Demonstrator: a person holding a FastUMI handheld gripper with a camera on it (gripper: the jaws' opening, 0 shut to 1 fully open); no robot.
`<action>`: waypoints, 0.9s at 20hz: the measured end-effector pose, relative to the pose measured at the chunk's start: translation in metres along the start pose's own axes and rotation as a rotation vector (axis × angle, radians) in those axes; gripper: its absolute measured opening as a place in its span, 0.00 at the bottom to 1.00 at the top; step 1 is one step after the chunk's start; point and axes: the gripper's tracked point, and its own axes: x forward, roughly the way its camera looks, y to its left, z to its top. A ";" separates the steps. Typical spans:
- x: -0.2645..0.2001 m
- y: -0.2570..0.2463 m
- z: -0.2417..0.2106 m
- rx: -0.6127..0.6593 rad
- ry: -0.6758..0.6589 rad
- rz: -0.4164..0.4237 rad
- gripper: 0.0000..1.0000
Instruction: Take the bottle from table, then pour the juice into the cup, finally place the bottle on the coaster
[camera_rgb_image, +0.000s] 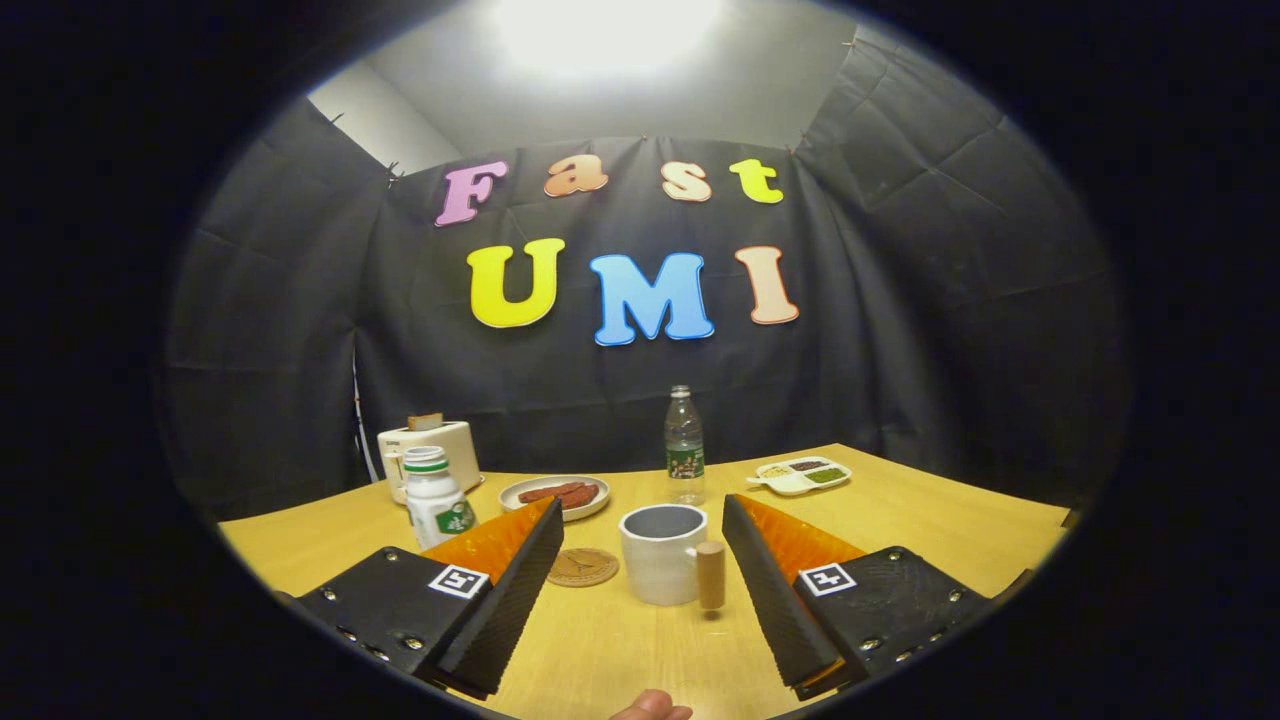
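- While the gripper (640, 560) hangs over the table (940, 520), its fingers stand spread wide and hold nothing, so the grasp is not yet made.
- Beyond the fingertips, behind the cup (662, 566), stands the clear bottle (684, 446), upright, long axis vertical, cap up: ready for a side grasp.
- Just left of the cup lies the coaster (583, 567), flat and bare, probably kept free for the bottle.

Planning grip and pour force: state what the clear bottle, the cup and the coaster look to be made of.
Bottle: likely thin clear plastic, see-through with a label band.
Cup: probably ceramic, matte white, thick rim, with a wood-like peg handle.
Coaster: looks like wood or cork, a flat brown disc with a dark pattern.
The gripper is open, fingers on either side of the cup without touching.
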 end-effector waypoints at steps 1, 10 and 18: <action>-0.003 0.013 -0.005 0.007 0.007 0.012 0.97; 0.008 0.107 -0.039 -0.022 0.030 0.130 0.97; 0.062 0.140 -0.070 -0.096 0.111 0.165 0.97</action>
